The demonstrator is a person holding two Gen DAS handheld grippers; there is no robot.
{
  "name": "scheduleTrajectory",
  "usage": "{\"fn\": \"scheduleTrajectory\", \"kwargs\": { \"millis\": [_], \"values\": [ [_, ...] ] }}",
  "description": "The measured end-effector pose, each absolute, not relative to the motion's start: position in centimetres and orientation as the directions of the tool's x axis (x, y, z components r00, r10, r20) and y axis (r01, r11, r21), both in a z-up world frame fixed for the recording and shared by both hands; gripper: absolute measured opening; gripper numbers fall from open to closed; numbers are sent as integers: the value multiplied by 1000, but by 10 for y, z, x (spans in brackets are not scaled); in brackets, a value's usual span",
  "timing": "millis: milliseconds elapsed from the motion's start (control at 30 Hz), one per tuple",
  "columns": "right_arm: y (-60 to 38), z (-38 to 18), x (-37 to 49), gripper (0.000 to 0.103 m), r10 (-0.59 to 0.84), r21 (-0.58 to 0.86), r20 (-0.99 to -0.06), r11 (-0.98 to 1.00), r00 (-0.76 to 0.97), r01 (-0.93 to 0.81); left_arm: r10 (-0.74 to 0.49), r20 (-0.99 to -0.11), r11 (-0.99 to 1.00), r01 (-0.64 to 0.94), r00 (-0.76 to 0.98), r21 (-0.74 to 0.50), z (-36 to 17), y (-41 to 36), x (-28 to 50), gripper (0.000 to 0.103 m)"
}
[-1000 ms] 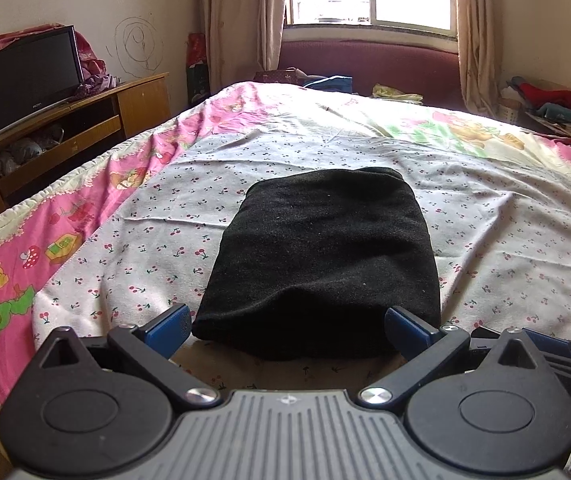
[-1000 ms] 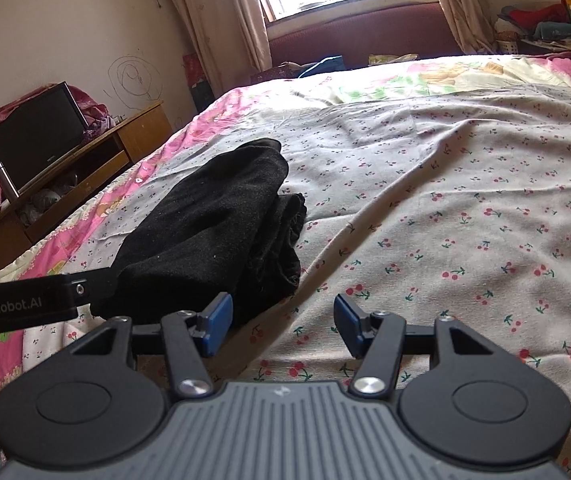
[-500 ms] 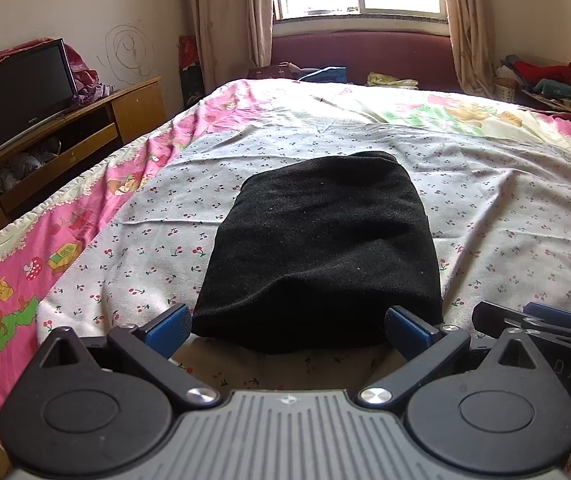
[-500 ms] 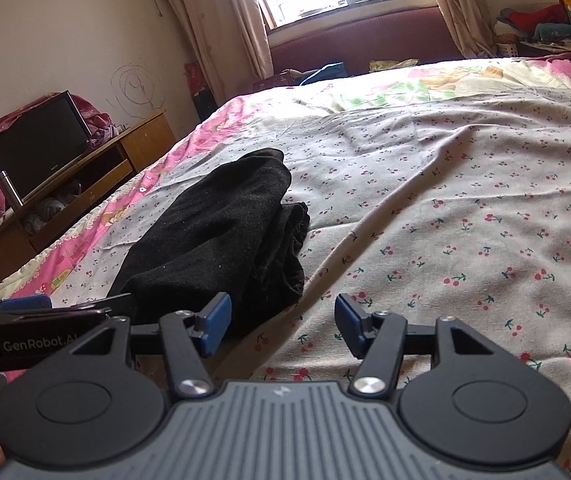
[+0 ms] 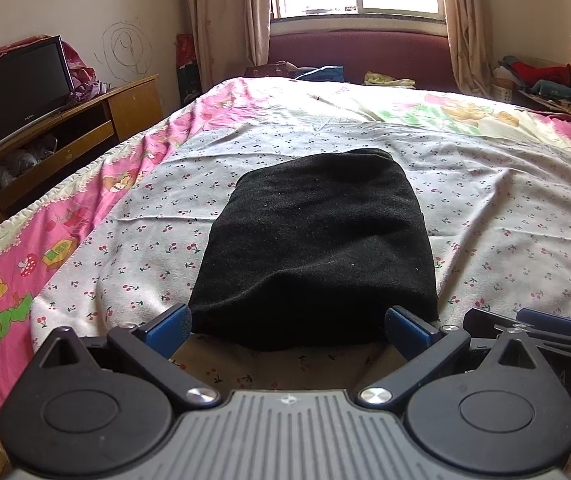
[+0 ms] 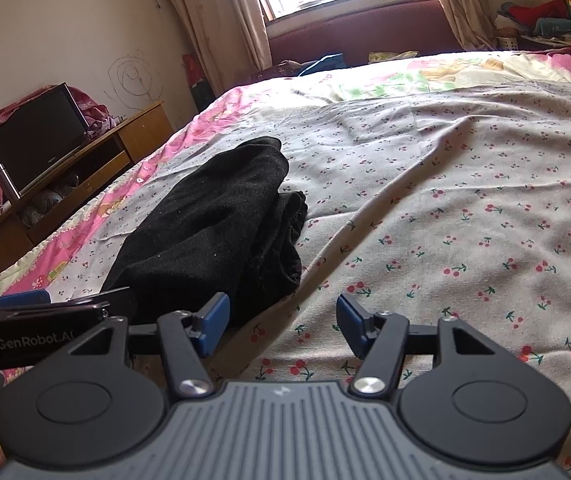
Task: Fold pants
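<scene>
Left wrist view: the left gripper [image 5: 287, 326] has its jaws spread wide and empty. The black pants [image 5: 317, 252] lie as a folded rectangle on the bed [image 5: 505, 216], straight ahead at 12 o'clock. The near edge of the bundle sits just beyond the fingertips, spanning almost the whole gap between them. The long axis of the bundle runs from 6 to 12 o'clock, in line with the gripper. The other gripper shows at 4 o'clock, beside the near right corner.

Right wrist view: the right gripper [image 6: 283, 320] has its jaws parted with only bedsheet between them. The pants [image 6: 213, 236] lie at 10 to 11 o'clock, stacked layers showing on the side facing this gripper. The left pad is just beside the near corner; contact cannot be confirmed.

Assessment: the fold appears complete. The left gripper is squarely aligned for any final adjustment.
</scene>
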State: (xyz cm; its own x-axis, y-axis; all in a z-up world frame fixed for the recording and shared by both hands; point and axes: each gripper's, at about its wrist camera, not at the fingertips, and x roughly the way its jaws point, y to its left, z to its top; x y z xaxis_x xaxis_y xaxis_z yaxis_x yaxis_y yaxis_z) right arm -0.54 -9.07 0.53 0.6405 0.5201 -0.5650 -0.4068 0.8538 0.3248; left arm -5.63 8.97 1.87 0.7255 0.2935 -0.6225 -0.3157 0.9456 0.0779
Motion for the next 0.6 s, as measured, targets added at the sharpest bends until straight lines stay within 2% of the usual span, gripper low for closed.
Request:
{"fn": "scheduleTrajectory", "kwargs": {
  "millis": [600],
  "values": [
    [-92,3,-4,61,513,328,-576,858,636,-395,275,-639,950,-307,718,65,15,90,-54,103]
  ]
}}
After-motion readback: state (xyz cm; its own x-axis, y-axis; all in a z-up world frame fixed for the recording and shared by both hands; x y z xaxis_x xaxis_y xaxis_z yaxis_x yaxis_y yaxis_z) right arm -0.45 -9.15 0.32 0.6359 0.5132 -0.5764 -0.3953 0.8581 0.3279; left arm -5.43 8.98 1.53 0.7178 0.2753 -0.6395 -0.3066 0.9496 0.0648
